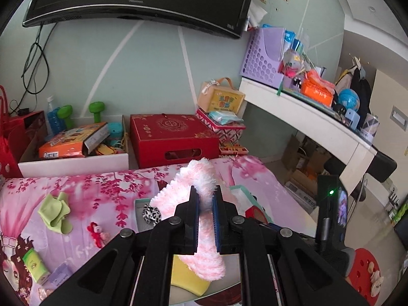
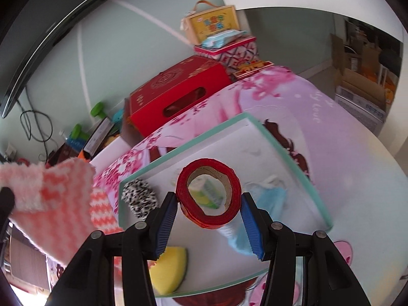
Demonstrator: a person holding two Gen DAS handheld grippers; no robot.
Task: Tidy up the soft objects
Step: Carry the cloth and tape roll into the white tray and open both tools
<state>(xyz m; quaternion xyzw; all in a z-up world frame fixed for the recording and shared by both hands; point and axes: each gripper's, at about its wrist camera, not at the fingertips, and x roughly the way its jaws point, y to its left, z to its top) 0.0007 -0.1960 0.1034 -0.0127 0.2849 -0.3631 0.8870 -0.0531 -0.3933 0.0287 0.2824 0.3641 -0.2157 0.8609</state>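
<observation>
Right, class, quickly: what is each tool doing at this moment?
Left tool: shut on the pink fluffy cloth.
Right tool: shut on the red tape roll.

Soft, even daylight fills both views, with only faint shadows. Fisheye lenses bend the television [image 1: 142, 2] and wall lines and blacken the corners. The right wrist view is slightly motion-blurred, most at its edges.

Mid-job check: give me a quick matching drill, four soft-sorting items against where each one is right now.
Items:
1. pink fluffy cloth
2. red tape roll
3. yellow sponge
4. green cloth

Places:
A. loose on the floral bedsheet
B. pinched in the left claw
C. lying in the teal-rimmed tray
D. between the right claw's blue pads

Pairs: 1-B, 2-D, 3-C, 4-A
</observation>
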